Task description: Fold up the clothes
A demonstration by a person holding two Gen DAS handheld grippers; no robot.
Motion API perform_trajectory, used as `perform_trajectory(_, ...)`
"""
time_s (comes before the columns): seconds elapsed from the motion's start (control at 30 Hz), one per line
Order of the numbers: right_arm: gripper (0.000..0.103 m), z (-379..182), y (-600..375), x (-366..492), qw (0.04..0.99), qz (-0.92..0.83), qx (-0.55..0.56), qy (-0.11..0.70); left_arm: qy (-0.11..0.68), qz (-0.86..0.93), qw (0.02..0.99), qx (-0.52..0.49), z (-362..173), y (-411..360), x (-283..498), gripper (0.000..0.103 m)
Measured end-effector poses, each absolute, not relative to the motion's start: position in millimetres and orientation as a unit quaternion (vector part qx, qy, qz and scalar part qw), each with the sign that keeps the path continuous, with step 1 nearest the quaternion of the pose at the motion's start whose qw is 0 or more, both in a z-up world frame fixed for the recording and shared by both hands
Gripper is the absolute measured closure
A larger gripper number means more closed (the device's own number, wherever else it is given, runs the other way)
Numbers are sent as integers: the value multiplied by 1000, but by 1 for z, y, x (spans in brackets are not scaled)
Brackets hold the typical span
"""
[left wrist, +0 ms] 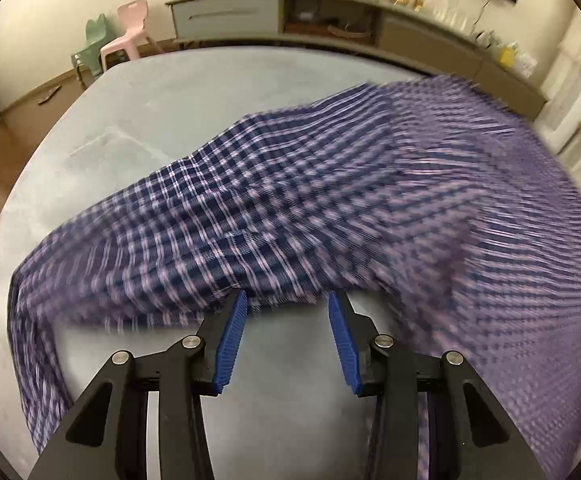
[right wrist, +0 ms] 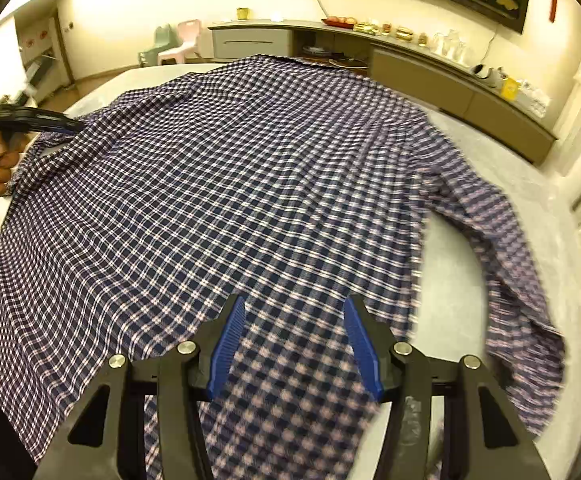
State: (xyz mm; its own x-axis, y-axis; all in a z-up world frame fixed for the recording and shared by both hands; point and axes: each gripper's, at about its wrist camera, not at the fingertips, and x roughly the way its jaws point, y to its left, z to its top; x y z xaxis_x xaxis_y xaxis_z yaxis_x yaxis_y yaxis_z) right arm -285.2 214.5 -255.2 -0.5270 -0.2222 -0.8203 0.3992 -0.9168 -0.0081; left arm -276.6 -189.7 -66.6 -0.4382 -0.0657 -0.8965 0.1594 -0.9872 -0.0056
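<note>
A blue and white checked shirt lies spread over a pale grey table, one sleeve trailing to the right. In the left wrist view the shirt is motion-blurred and billowing above the table. My left gripper is open, its blue-padded fingertips at the shirt's near edge, nothing held. It also shows in the right wrist view at the shirt's far left edge. My right gripper is open just above the shirt's near part, fabric passing under the fingers.
A long grey sideboard with jars, glasses and snacks runs along the back wall. A pink chair and a green chair stand beyond the table's far left. Wooden floor lies to the left.
</note>
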Motion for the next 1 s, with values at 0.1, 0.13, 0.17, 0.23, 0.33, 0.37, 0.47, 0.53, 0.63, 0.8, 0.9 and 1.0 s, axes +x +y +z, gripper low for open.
perform_trajectory(0.1,48,-265,205,-293,198,-857,460,117,20,-847,92,524,-75,-205,-306,59)
perform_trajectory(0.13,48,-265,205,-295,204,-854,463,121,14,-845,100,525,-75,-211,-316,59)
perform_trajectory(0.17,48,-263,209,-296,210,-848,471,121,7,-845,110,523,-75,-216,-321,59)
perform_trajectory(0.23,48,-259,218,-293,221,-834,487,135,-27,-841,171,513,-76,-236,-335,68)
perform_trajectory(0.33,48,-253,232,-292,232,-820,504,141,-17,-837,192,512,-77,-254,-344,70)
perform_trajectory(0.37,47,-252,235,-292,236,-818,506,139,-7,-837,188,514,-77,-259,-346,70)
perform_trajectory(0.47,46,-236,245,-299,265,-809,511,122,19,-842,153,518,-59,-253,-332,71)
perform_trajectory(0.53,46,-209,268,-313,244,-841,472,101,16,-856,110,506,-43,-231,-317,71)
perform_trajectory(0.63,46,-199,325,-355,111,-873,469,71,-1,-861,27,509,-36,-181,-288,70)
perform_trajectory(0.8,45,-223,388,-383,32,-859,509,43,-67,-837,-50,541,-65,-114,-242,70)
perform_trajectory(0.9,45,-214,409,-381,-69,-858,493,129,-102,-836,-38,537,-74,-107,-225,69)
perform_trajectory(1.0,45,-200,391,-362,-106,-844,480,216,-115,-834,-8,539,-72,-104,-206,70)
